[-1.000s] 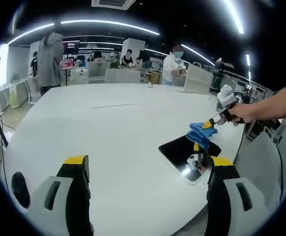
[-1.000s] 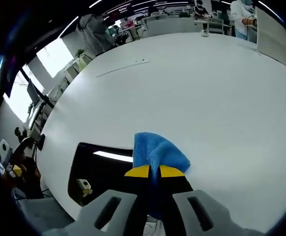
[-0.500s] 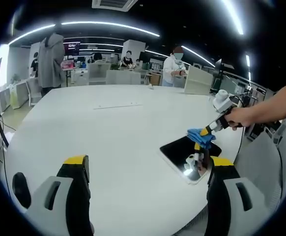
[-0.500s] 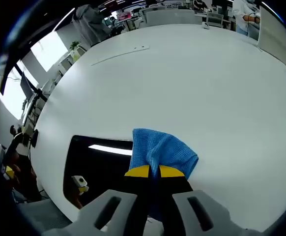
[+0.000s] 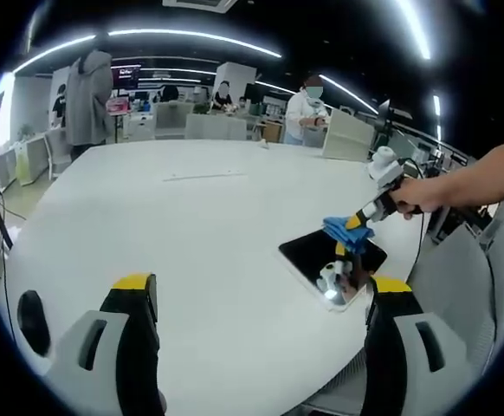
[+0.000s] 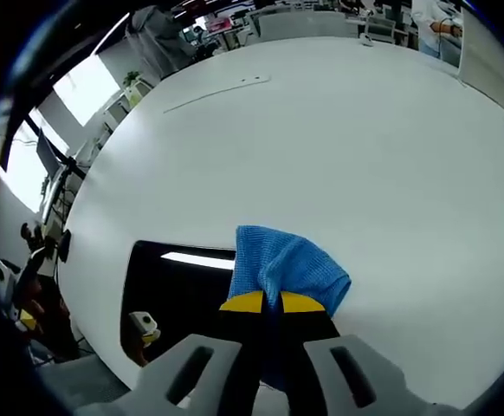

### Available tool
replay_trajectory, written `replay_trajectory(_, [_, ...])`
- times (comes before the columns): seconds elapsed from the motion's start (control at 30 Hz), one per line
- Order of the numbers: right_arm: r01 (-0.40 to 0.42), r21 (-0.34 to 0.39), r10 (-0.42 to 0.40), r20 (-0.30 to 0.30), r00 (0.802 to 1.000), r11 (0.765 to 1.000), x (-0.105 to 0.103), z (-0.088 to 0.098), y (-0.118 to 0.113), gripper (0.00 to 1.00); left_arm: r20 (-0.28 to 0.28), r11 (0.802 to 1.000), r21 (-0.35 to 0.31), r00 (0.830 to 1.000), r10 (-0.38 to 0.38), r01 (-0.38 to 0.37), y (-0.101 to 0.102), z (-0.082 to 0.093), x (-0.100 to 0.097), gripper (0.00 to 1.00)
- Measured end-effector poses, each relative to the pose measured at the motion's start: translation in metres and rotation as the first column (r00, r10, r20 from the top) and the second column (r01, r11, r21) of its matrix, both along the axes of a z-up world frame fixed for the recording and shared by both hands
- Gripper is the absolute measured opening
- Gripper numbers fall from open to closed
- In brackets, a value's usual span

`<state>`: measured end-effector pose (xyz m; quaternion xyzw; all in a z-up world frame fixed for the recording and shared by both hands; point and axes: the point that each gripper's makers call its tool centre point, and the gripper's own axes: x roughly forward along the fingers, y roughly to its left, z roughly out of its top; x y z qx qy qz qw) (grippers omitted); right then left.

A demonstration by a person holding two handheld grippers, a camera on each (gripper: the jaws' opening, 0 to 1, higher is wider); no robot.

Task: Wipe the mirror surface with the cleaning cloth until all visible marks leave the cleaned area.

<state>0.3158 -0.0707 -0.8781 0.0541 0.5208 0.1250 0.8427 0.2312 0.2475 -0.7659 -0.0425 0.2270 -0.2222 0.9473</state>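
A dark rectangular mirror (image 5: 321, 260) lies flat near the right edge of the white table (image 5: 174, 234); it reflects a ceiling light strip and a gripper. A blue cleaning cloth (image 6: 282, 263) sticks out of my right gripper (image 6: 272, 302), which is shut on it, and hangs over the mirror (image 6: 183, 290) at its right end. In the left gripper view that cloth (image 5: 345, 230) sits above the mirror's far corner, held by the right gripper (image 5: 362, 217) in a person's hand. My left gripper (image 5: 256, 290) stands open over the table's near edge, left of the mirror, with nothing between its jaws.
A thin pale strip (image 5: 204, 176) lies far back on the table. People, desks and partitions (image 5: 347, 137) stand beyond the table's far side. The person's arm (image 5: 468, 186) reaches in from the right. The table edge runs just past the mirror.
The right gripper with the cloth has shifted slightly left over the mirror's far corner. Both views have moved a little; the mirror lies where it was.
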Motion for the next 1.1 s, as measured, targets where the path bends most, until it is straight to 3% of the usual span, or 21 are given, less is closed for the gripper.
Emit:
replay_trajectory(0.33, [-0.041,0.008,0.041,-0.010,0.999,0.999,0.001,0.000,0.030,0.00,-0.013,1.000,-0.015,1.000,-0.017,0.017,0.000,-0.010,0.004,0.99])
replay_trajectory(1.1, [-0.141,0.017,0.141,-0.014,0.990,0.990,0.006,0.000,0.098,0.00,-0.026,1.000,-0.012,0.999,-0.025,0.025,0.002,-0.011,-0.003,0.99])
